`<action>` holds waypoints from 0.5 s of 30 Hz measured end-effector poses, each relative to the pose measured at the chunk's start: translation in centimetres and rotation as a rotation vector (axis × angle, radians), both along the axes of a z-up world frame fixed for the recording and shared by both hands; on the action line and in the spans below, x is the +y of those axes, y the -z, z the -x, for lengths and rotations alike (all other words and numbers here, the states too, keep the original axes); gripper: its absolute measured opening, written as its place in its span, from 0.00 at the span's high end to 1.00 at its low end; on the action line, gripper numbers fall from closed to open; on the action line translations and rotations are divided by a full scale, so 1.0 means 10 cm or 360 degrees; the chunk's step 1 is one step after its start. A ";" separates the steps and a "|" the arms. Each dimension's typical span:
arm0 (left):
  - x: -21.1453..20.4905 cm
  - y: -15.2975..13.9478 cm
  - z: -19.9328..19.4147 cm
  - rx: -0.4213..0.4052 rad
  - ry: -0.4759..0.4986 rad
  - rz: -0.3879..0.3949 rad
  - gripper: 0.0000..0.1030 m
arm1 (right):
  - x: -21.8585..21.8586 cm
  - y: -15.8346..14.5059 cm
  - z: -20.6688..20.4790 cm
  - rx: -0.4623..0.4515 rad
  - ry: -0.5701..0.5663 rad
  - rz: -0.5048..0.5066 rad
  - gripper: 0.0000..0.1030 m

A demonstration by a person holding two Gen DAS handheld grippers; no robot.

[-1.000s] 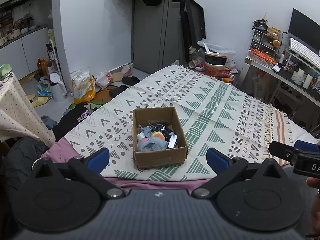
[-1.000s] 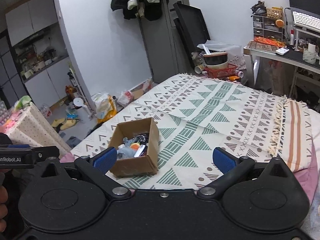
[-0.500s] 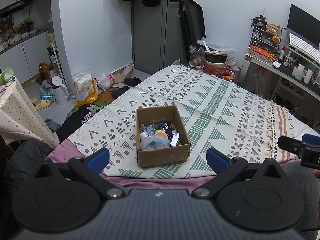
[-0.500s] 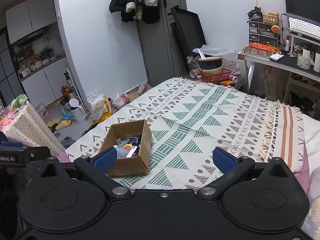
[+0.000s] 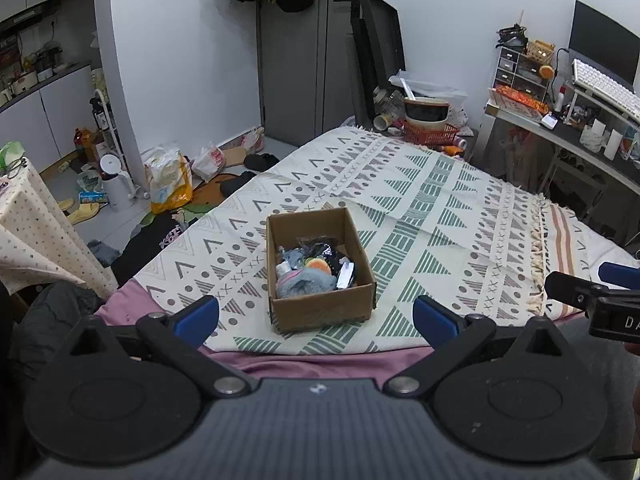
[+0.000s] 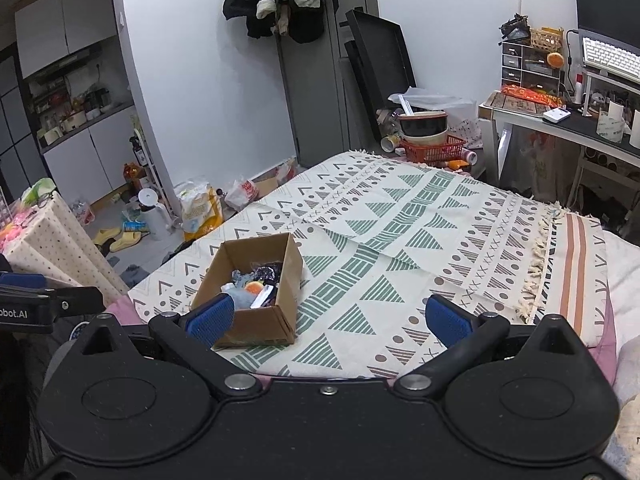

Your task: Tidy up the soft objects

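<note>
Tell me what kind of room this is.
Most likely a small lived-in studio flat: a bed under a patterned throw, a desk with monitor and keyboard, and kitchen cabinets beyond. A cardboard box sits on the bed.

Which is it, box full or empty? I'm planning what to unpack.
Partly full. The open-topped cardboard box on the bed holds a heap of small soft items below its rim; bare inner wall shows above them.

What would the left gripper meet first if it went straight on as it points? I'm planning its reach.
Most likely the open brown cardboard box on the patterned bedspread. It sits centred ahead of the open left gripper, with nothing between them, though depth is hard to judge.
</note>
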State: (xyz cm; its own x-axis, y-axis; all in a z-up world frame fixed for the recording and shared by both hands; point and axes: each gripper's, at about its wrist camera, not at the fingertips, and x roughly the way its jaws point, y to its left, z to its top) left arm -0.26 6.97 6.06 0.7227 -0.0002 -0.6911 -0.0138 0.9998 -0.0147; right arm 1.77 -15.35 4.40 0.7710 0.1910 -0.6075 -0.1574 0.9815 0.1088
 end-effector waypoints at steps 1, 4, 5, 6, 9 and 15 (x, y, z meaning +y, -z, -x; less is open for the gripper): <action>0.00 0.00 0.00 0.0001 -0.0003 0.0000 0.01 | 0.00 0.00 0.00 0.0002 0.0000 0.0002 0.00; 0.00 0.01 -0.01 0.0007 -0.0003 0.0001 0.01 | -0.01 0.00 -0.01 0.0002 0.0001 0.0000 0.00; 0.00 0.01 -0.01 0.0006 -0.0004 0.0001 0.01 | -0.01 0.01 -0.01 0.0002 0.0004 -0.0001 0.00; 0.00 0.01 -0.01 0.0004 -0.0005 0.0001 0.01 | 0.00 0.01 0.00 0.0003 0.0005 -0.0001 0.00; 0.00 0.01 0.00 0.0005 -0.0003 0.0002 0.01 | 0.00 0.02 -0.01 0.0005 0.0008 0.0005 0.00; -0.01 0.02 0.02 0.0011 0.0006 -0.0002 0.01 | -0.01 0.01 -0.02 0.0005 0.0007 0.0013 0.00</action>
State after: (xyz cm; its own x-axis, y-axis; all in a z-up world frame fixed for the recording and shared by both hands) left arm -0.43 6.91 5.83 0.7181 -0.0021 -0.6959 -0.0098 0.9999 -0.0132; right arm 1.94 -15.44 4.26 0.7697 0.1828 -0.6116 -0.1528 0.9830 0.1015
